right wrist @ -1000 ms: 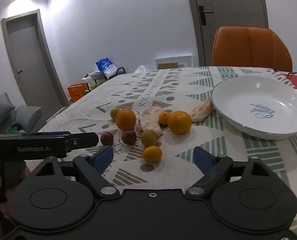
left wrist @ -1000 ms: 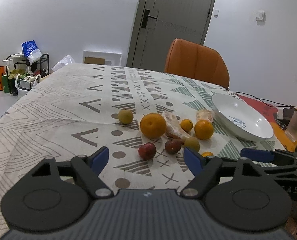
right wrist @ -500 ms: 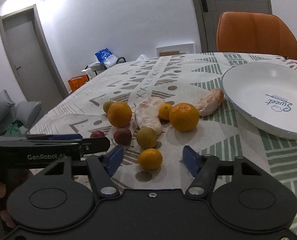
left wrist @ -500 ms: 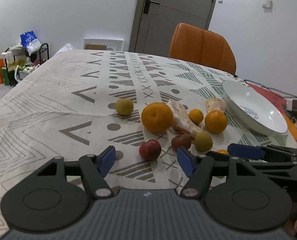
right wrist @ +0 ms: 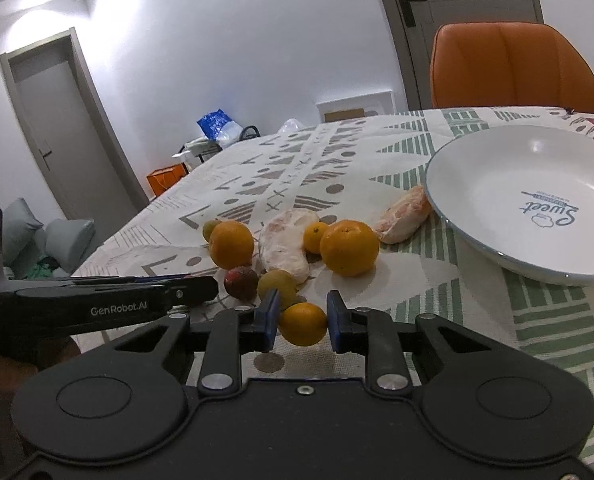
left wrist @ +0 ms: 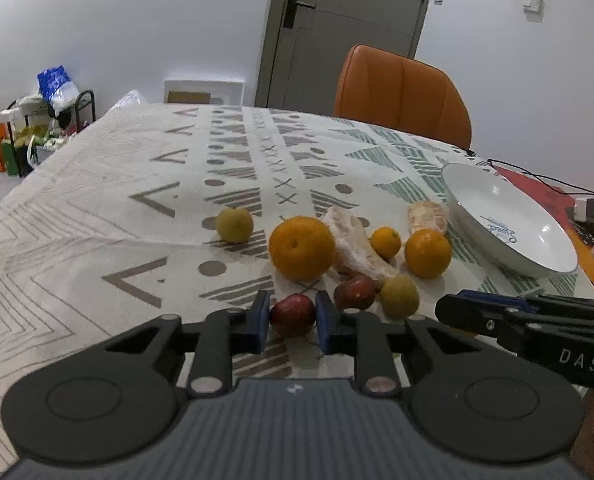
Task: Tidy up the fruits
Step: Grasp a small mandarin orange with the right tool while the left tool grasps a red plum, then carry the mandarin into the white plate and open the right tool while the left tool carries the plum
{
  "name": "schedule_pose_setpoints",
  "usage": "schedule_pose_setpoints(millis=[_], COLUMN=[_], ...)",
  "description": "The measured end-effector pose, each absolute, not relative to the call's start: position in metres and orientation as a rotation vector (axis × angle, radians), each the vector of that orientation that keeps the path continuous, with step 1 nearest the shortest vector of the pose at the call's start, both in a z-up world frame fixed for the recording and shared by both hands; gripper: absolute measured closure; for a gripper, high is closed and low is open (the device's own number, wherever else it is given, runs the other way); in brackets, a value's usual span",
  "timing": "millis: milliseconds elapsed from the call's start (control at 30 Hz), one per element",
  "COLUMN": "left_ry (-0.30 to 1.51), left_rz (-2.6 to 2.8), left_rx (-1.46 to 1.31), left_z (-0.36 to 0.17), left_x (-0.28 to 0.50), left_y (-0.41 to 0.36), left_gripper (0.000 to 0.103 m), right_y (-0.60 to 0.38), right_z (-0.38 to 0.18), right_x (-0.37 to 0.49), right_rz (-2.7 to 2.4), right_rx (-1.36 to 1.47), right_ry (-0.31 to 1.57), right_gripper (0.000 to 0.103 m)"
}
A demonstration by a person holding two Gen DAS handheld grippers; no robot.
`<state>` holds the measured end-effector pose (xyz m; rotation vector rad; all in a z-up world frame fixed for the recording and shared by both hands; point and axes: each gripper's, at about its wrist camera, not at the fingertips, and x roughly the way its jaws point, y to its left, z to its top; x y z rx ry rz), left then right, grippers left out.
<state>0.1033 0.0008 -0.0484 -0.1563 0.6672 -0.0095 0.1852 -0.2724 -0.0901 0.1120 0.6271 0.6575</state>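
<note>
I have the left gripper (left wrist: 289, 322) with its jaws just closed onto the small red fruit (left wrist: 292, 314), which sits on the desk (left wrist: 97, 208) at the near edge of the fruit cluster, well away from the white bowl (right wrist: 537, 200). The right gripper (right wrist: 302, 322) has been closing too, and its jaws now clamp the small orange (right wrist: 303, 324), nearer the bowl but not beside it.

My worry is the grip on both: round, smooth fruit held only at the pad tips could squirt out forward if I lift fast or squeeze harder, and roll across the cloth. The red fruit looks soft enough to bruise. The yellow-green fruit (left wrist: 399, 296) and a second red fruit (left wrist: 355, 294) lie just beyond my left jaws, so a careless swing toward the bowl could knock them. Both grippers are close together; crossing paths to the bowl risks a collision.
</note>
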Motion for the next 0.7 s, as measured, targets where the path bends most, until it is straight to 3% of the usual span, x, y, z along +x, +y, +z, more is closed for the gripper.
schedule_pose_setpoints(millis=[700], left_ry=[0.587], left_rz=[-0.071], left_rx=[-0.107], left_z=[-0.017], left_x=[0.106], left_y=[-0.029], left_gripper=[0.08], right_y=[-0.303], right_z=[-0.066], right_x=[0.187], right_rz=[0.614], right_rx=[0.146], right_ry=[0.534], right_gripper=[0.08])
